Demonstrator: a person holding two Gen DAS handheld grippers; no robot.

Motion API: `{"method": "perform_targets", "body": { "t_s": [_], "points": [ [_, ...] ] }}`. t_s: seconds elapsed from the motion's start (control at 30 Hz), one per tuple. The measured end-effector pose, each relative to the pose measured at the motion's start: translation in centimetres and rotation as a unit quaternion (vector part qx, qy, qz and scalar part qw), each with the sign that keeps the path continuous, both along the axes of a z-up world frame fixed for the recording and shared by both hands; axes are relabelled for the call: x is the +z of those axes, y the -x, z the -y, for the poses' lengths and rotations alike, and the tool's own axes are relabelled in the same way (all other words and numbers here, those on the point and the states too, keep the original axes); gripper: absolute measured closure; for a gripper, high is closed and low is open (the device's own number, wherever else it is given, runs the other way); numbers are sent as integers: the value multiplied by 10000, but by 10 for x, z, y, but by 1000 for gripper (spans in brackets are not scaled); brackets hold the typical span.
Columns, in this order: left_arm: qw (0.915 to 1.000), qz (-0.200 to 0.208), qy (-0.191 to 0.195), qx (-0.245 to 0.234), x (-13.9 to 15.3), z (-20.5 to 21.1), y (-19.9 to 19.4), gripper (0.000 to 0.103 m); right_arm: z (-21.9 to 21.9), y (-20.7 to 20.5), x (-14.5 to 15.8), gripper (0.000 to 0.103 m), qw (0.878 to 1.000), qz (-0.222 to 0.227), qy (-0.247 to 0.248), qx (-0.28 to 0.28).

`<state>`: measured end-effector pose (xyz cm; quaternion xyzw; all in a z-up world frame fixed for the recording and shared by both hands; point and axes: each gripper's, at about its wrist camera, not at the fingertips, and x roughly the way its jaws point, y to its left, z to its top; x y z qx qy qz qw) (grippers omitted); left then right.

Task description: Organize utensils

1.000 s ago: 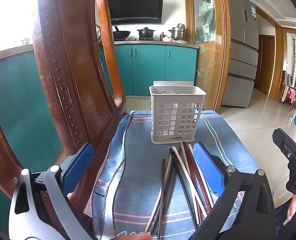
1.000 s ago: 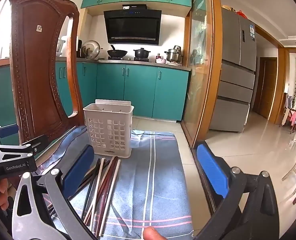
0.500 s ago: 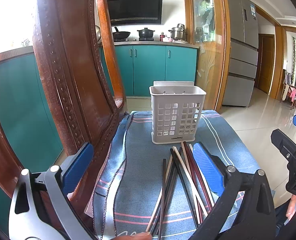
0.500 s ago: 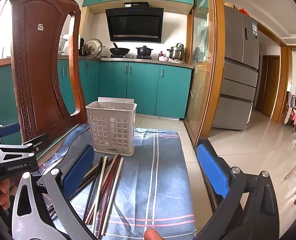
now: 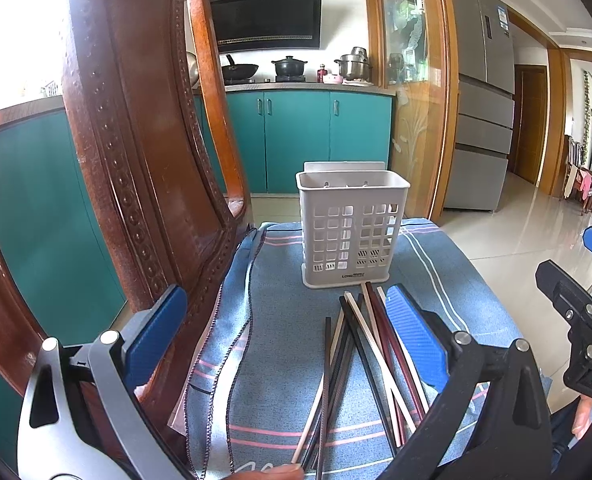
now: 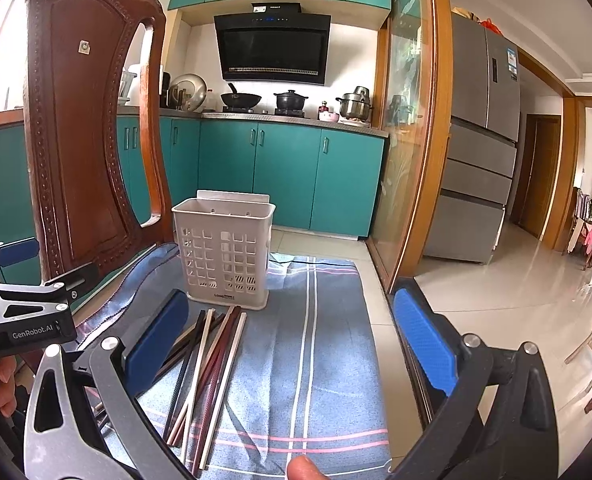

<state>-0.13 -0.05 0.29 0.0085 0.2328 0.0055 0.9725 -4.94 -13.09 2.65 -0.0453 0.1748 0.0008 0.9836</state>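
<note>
chopsticks loose ahead of both wide-spread grippers
the chopsticks [image 5: 369, 354] lay in a loose fan on the blue cloth [image 5: 280, 304], long axes running away toward the white basket [image 5: 351, 228] — inside the left gripper [image 5: 284, 336] span by its right finger, outside the right gripper [image 6: 292, 344]; both held nothing, left nearer.

Bright daylight, both views sharp. Overexposed glare left of the carved dark-brown wooden chair back [image 5: 136, 152]; reflections on the glossy pale floor tiles [image 6: 515, 292]; strong fisheye bending, black corners.
</note>
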Motion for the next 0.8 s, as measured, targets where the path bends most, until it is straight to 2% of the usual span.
{"method": "perform_targets", "body": {
  "t_s": [0.8],
  "points": [
    [10000, -5, -41, -40, -2, 3, 0, 4, -1, 1, -1, 2, 10000, 14, 42, 25]
  ]
}}
